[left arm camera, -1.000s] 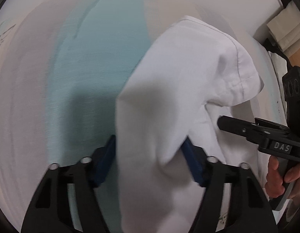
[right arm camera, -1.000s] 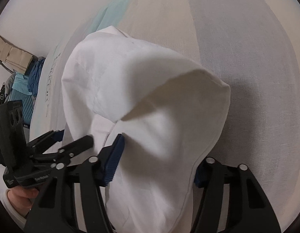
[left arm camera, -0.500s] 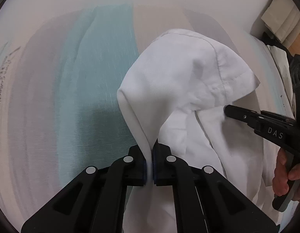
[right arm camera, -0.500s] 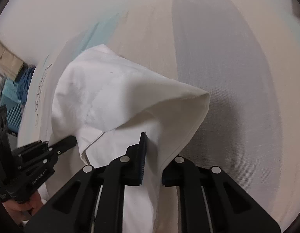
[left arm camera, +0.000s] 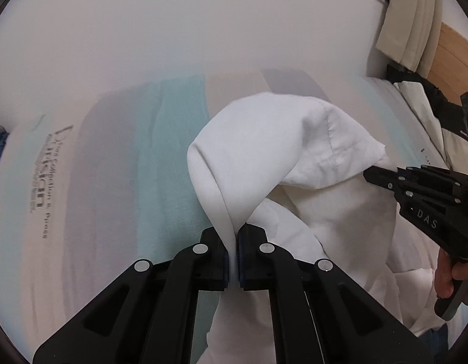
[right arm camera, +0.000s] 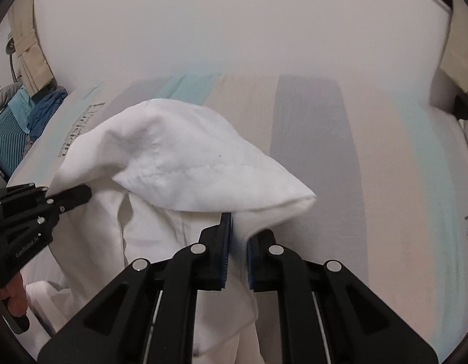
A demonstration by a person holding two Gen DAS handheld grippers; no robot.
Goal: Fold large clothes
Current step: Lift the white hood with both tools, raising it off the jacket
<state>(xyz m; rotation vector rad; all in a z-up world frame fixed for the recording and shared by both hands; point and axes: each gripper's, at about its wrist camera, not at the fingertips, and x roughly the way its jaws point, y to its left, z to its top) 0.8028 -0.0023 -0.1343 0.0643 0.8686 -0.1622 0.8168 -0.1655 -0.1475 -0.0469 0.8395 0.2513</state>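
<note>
I note left gripper (left arm camera: 233,253) and right gripper (right arm camera: 236,253) both clamped on white garment (left arm camera: 264,139); cloth lifted off striped bedsheet (right arm camera: 309,121), held edge spanning sideways between my grippers, remainder hanging below.

The white garment (left arm camera: 264,139) hangs bunched above the striped bedspread (left arm camera: 170,151), a stitched hem folded over on top.
</note>
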